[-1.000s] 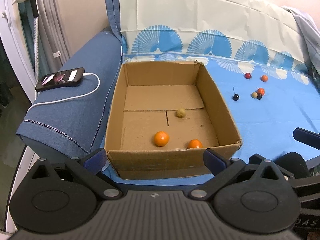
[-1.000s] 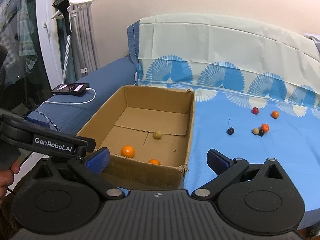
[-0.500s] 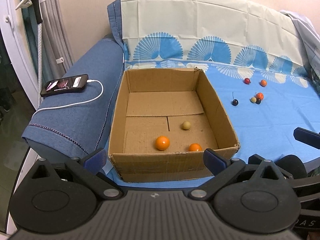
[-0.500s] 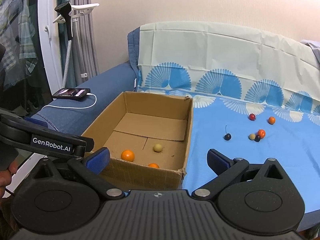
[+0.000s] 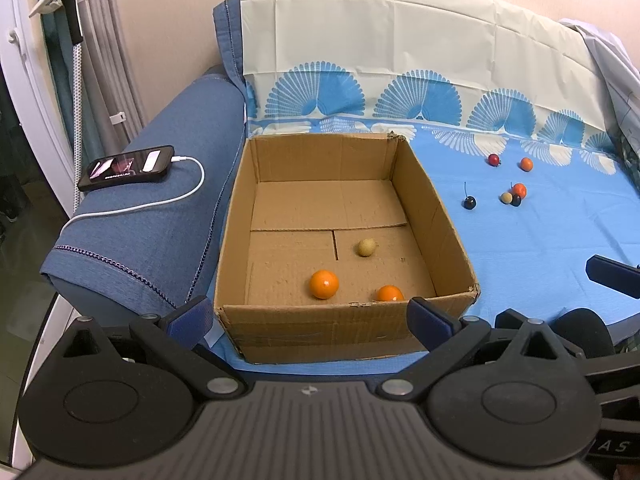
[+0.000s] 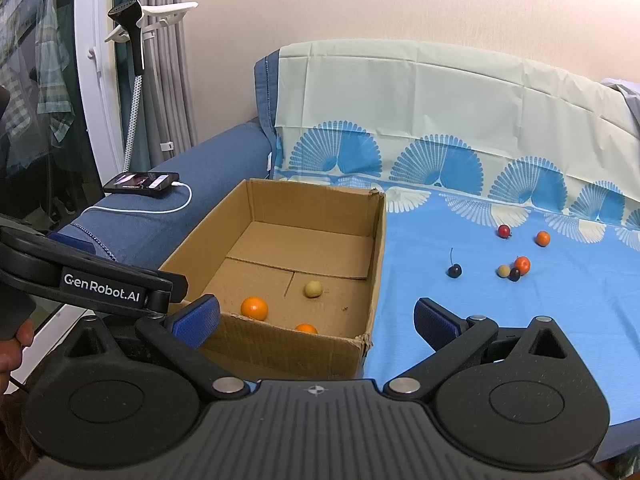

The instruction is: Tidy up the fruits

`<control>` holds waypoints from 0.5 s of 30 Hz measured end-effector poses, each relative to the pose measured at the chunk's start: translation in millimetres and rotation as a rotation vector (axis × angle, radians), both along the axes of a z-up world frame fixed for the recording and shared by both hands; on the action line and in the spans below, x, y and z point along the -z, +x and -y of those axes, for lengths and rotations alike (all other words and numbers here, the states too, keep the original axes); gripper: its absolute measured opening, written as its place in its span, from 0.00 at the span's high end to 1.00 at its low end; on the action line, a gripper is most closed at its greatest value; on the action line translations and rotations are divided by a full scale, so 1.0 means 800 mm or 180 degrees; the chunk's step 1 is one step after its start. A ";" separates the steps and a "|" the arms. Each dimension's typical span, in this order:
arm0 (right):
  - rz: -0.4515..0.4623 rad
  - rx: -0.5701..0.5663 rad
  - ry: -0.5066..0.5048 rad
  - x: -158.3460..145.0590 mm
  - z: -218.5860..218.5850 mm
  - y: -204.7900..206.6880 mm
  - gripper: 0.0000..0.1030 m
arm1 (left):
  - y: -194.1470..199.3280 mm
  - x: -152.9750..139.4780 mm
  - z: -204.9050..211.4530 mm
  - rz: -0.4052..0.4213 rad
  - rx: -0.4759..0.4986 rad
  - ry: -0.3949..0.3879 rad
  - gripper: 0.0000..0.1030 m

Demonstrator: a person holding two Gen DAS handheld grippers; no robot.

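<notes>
Both grippers hang spread wide and empty in front of a cardboard box [image 5: 344, 216] that sits on a blue cloth [image 5: 540, 248] over a sofa. The left gripper [image 5: 308, 316] is just short of the box's near wall, its blue pads [image 5: 190, 316] flanking that wall, so the fruit inside lies directly ahead and below. In the box are two oranges [image 5: 324, 284], one near the middle of the front half and one [image 5: 389, 293] tight against the near wall, plus a pale yellow ball [image 5: 366, 247] a little farther back. The right gripper [image 6: 316, 320] is held lower and to the right, its left pad over the box's near corner and its right pad over the cloth. The loose fruit lies well ahead and to the right of it on the cloth: a dark cherry [image 6: 454, 270] with its stem up, a touching cluster of a tan ball [image 6: 503, 271], a dark berry [image 6: 514, 275] and an orange-red fruit [image 6: 522, 265], and farther back a red cherry [image 6: 504, 231] and a small orange [image 6: 543, 238]. A phone [image 5: 126, 167] on a white cable rests on the sofa arm to the left.
</notes>
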State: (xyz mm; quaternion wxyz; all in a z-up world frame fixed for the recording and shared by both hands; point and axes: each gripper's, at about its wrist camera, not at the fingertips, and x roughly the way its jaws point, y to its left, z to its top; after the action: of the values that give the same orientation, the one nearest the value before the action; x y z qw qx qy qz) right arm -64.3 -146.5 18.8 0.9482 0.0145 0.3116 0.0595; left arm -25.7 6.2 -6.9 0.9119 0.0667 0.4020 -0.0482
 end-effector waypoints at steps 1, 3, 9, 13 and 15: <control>-0.0006 0.0001 0.0004 0.001 0.000 0.000 0.01 | 0.000 0.000 0.000 -0.0004 0.0001 0.0000 0.00; -0.0018 0.0000 0.0004 0.002 0.001 0.001 0.01 | 0.000 0.003 0.000 -0.0014 0.0004 0.0001 0.00; -0.0045 0.0001 0.0019 0.005 0.002 0.003 0.01 | 0.001 0.005 0.000 -0.0024 0.0006 0.0007 0.00; -0.0067 -0.0003 0.0023 0.007 0.003 0.004 0.01 | 0.003 0.009 0.000 -0.0043 0.0013 0.0015 0.00; -0.0082 -0.0004 0.0026 0.009 0.003 0.006 0.01 | 0.004 0.010 0.001 -0.0057 0.0014 0.0018 0.00</control>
State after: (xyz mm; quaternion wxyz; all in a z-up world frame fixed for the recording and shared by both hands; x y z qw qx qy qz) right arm -59.6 -149.1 11.8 0.9441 0.0190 0.3235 0.0611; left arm -22.8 5.5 -14.9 0.9080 0.0697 0.4101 -0.0496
